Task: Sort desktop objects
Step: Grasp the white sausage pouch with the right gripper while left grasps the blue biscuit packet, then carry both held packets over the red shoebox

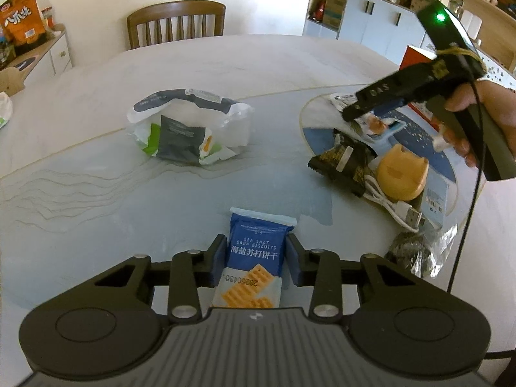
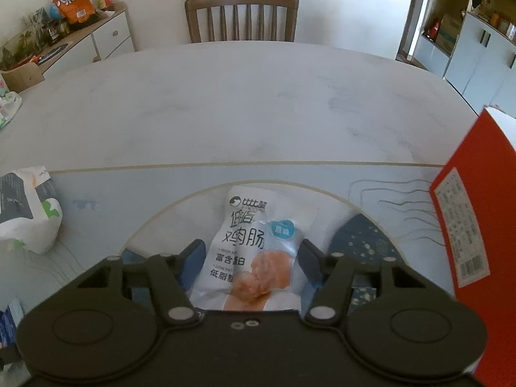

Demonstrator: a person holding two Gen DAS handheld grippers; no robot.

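Note:
A blue and white soda biscuit packet (image 1: 256,258) lies on the pale table mat (image 1: 96,177), close in front of me. My left gripper (image 1: 256,239) is shut on it, one blue pad against each long side. Over at the right, a white chicken sausage packet (image 2: 254,271) lies on a round blue-and-white patch of the mat (image 2: 364,238). My right gripper (image 2: 251,245) straddles that packet, open, with a thin gap at its left pad. The left wrist view also shows this right gripper (image 1: 350,113), held by a hand (image 1: 477,103).
A crumpled white bag (image 1: 190,125) sits mid-table. On the round patch are a dark snack packet (image 1: 342,161), an orange cat-shaped object (image 1: 401,171) and a white USB cable (image 1: 396,209). A red box (image 2: 474,225) stands at the right, a wooden chair (image 2: 242,16) behind the table.

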